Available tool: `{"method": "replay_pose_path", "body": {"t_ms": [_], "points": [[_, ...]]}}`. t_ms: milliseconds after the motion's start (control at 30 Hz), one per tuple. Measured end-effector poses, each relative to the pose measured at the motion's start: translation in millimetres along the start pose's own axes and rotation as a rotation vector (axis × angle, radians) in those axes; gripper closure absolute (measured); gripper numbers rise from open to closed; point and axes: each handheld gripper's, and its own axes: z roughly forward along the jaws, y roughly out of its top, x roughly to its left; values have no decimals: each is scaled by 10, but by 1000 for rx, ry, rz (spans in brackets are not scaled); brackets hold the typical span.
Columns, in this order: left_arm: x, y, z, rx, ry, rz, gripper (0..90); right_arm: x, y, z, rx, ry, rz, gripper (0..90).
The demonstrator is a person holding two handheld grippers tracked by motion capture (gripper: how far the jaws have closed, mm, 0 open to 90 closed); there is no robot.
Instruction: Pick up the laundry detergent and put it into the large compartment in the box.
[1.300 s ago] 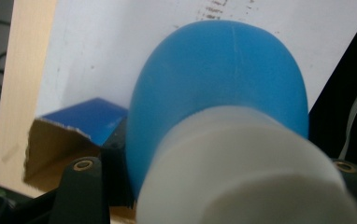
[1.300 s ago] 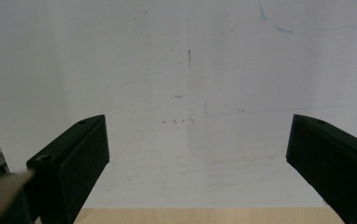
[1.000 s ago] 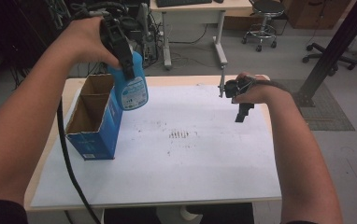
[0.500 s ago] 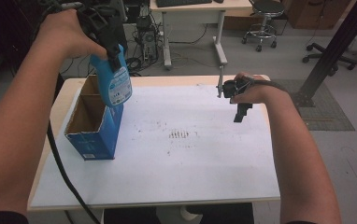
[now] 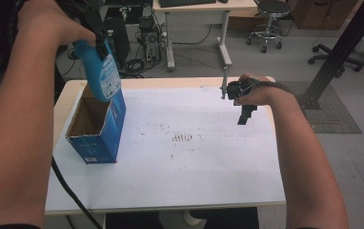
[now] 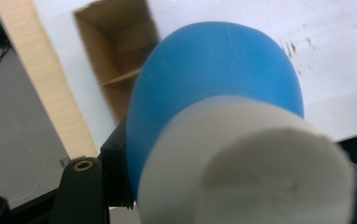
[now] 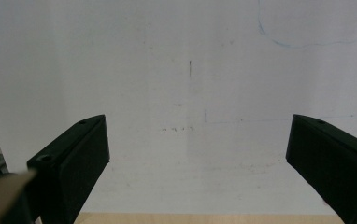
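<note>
High view: left gripper (image 5: 94, 29) clamps the blue bottle (image 5: 101, 71) above the open box (image 5: 96, 125) at the desk's (image 5: 194, 186) left edge, probably to lower it inside; right gripper (image 5: 245, 116) hangs with jaws apart.

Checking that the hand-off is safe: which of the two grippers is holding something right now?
The left gripper, raised over the open blue box, is shut on the blue bottle. The right gripper hangs over the white table, jaws apart with nothing between them.

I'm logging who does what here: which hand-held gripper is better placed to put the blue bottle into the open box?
Left. The left hand-held gripper grips the blue bottle above the open box. The right hand-held gripper hangs open and empty across the table.
</note>
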Motion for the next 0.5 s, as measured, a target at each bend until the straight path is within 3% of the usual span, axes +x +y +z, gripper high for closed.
{"method": "replay_pose_path", "body": {"t_ms": [133, 500], "points": [[151, -59, -68, -6, 10, -80, 380, 11, 14, -4, 0, -2, -5, 60], [334, -198, -102, -15, 37, -198, 380, 35, 34, -19, -3, -4, -12, 60]]}}
